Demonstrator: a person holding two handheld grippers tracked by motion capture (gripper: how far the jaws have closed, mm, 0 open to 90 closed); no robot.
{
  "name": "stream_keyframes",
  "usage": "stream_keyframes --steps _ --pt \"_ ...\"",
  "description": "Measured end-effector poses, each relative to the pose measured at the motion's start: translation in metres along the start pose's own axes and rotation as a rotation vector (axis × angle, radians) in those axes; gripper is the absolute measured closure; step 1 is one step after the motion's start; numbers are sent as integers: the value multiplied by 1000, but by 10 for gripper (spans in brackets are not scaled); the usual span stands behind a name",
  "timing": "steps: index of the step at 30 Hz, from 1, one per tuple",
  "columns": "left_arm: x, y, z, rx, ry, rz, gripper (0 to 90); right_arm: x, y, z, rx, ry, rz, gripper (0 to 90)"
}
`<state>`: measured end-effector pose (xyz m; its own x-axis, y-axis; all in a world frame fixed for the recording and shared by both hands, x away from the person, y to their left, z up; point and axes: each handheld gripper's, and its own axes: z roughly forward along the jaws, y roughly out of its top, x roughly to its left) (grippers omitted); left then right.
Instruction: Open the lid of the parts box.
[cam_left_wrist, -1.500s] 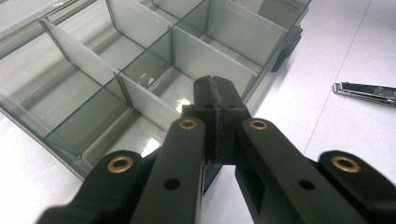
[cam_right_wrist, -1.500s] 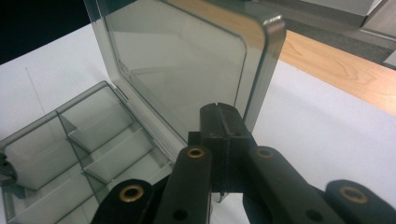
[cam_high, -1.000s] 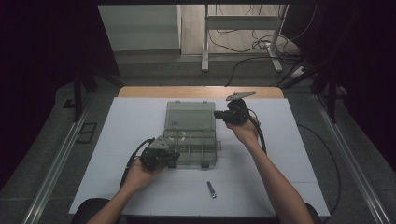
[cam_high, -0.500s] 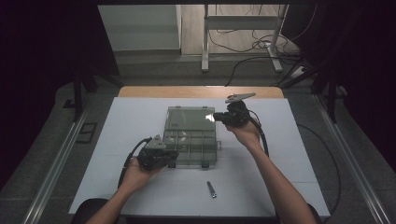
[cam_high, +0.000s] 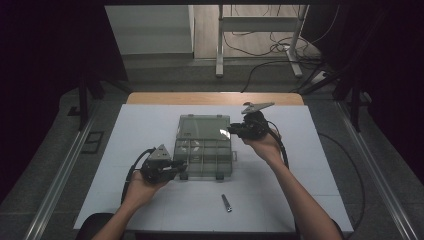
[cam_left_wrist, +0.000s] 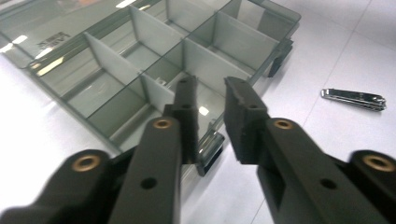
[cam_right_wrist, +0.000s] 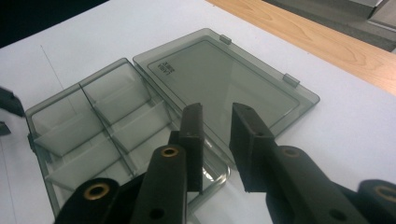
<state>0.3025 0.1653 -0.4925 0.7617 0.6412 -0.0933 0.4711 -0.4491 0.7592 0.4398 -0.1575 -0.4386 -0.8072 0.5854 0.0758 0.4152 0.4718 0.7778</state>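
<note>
Nearest the person, a nail clipper (cam_high: 226, 202) lies just short of the organiser box (cam_high: 202, 150), apart from it. The box lies open in mid-table, its lid (cam_right_wrist: 229, 81) laid flat on the far side. The left gripper (cam_high: 176, 170) sits at the box's near-left corner, jaws just parted and empty. The right gripper (cam_high: 231, 132), likewise just released, hovers at the lid's right edge. Thin clear plastic probably means light, stiff, slick and crackable; pinch a wall or lid edge.

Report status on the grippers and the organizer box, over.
Left gripper and right gripper both just opening, nothing between the jaws. Organizer box open, lid flat, compartments empty. Nail clipper lies apart, nearer the person.
</note>
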Motion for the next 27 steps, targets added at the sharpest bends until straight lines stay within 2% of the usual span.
stream_keyframes --steps 12,16,22,26,27 --pt "4 -3 -11 -20 33 -31 624 5 -9 -13 15 19 18 631" --pt "7 -3 -17 -25 47 -47 626 8 -12 -16 20 24 12 613" --pt "9 -5 -21 -21 61 -50 679 12 -14 -22 17 26 13 590" --pt "10 -5 -24 -11 83 -44 693 14 -16 -27 8 28 18 554" --pt "10 -6 -26 -12 100 -44 692 15 -16 -27 9 29 19 542"
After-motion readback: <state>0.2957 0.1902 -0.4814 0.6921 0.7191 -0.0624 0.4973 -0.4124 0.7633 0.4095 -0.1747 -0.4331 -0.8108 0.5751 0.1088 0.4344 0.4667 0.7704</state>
